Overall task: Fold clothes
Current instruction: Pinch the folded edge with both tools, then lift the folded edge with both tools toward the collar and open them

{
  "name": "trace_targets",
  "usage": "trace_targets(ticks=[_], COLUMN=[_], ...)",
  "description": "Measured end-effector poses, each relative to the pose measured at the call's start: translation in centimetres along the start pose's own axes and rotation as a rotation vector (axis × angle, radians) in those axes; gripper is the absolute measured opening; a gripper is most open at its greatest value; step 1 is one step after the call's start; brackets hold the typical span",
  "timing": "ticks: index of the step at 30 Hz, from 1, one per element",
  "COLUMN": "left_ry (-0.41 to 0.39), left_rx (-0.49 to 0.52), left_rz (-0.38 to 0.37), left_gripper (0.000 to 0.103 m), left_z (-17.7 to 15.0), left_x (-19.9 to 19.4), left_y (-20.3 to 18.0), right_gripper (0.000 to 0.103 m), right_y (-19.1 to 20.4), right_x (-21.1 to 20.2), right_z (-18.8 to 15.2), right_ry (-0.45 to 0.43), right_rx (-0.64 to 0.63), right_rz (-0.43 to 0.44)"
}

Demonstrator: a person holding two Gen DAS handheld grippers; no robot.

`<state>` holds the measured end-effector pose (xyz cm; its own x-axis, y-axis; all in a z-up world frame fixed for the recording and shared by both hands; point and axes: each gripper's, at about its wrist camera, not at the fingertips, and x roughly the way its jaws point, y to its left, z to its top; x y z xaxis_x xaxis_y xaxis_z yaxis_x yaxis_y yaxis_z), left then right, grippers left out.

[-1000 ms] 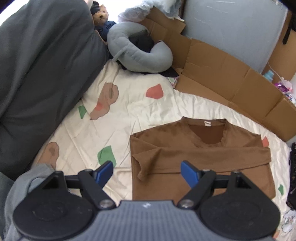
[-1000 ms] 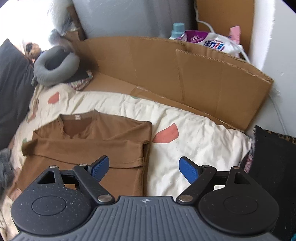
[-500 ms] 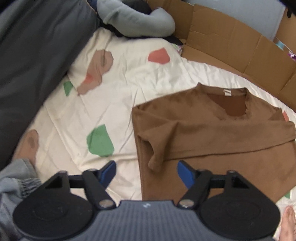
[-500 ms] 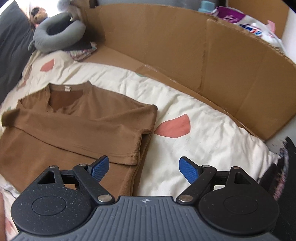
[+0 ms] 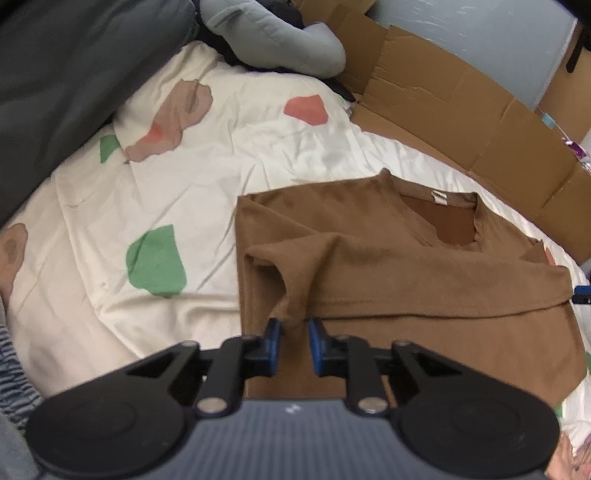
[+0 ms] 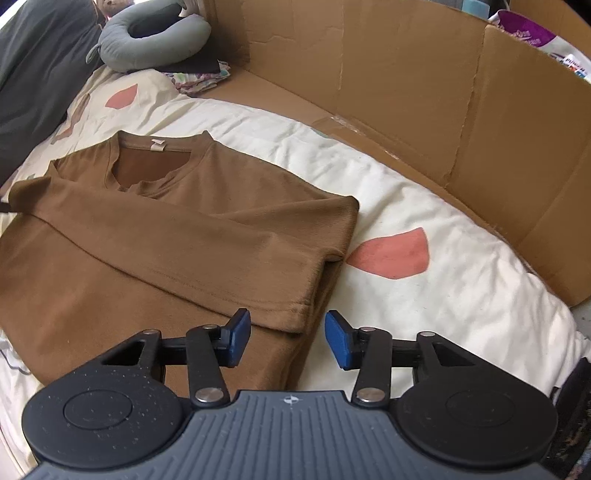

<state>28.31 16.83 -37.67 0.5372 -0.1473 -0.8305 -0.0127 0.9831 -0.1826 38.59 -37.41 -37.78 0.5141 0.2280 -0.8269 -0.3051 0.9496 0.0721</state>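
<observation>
left wrist: left claw (image 5: pixel 294 332) closing around brown shirt (image 5: pixel 406 273) sleeve's folded tip.

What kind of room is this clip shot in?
Most likely a bedroom: the brown shirt lies on a bed with a patterned cream duvet, a grey neck pillow sits at the far end, and flattened cardboard stands along one side.

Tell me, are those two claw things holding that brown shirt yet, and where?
The left gripper is closing its fingers around the folded sleeve's end on the brown shirt. The right gripper, also closing, straddles the other sleeve's hem without pressing it.
</observation>
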Motion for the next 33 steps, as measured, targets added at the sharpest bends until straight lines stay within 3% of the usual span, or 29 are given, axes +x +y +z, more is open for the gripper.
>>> trace_targets(ticks=[1, 5, 15, 22, 33], left_ry=[-0.004, -0.014, -0.100, -0.158, -0.188], left_rx=[0.007, 0.032, -0.002, -0.083, -0.187], left_rz=[-0.003, -0.025, -0.078, -0.062, -0.030], left_gripper=[0.017, 0.005, 0.003, 0.003, 0.002], left_z=[-0.1, 0.0, 2.6, 4.9, 7.4], left_x=[0.1, 0.4, -0.4, 0.1, 2.1], left_y=[-0.1, -0.3, 0.0, 1.7, 3.8], right_gripper=[0.030, 0.007, 0.004, 0.003, 0.003], right_y=[0.2, 0.7, -0.2, -2.6, -4.2], right_x=[0.3, 1.5, 0.7, 0.4, 1.9], right_z=[0.1, 0.6, 2.3, 4.0, 6.3], right_ry=[0.004, 0.018, -0.062, -0.119, -0.128], right_rx=[-0.005, -0.011, 0.096, 0.202, 0.260], right_rz=[-0.002, -0.018, 0.004, -0.004, -0.058])
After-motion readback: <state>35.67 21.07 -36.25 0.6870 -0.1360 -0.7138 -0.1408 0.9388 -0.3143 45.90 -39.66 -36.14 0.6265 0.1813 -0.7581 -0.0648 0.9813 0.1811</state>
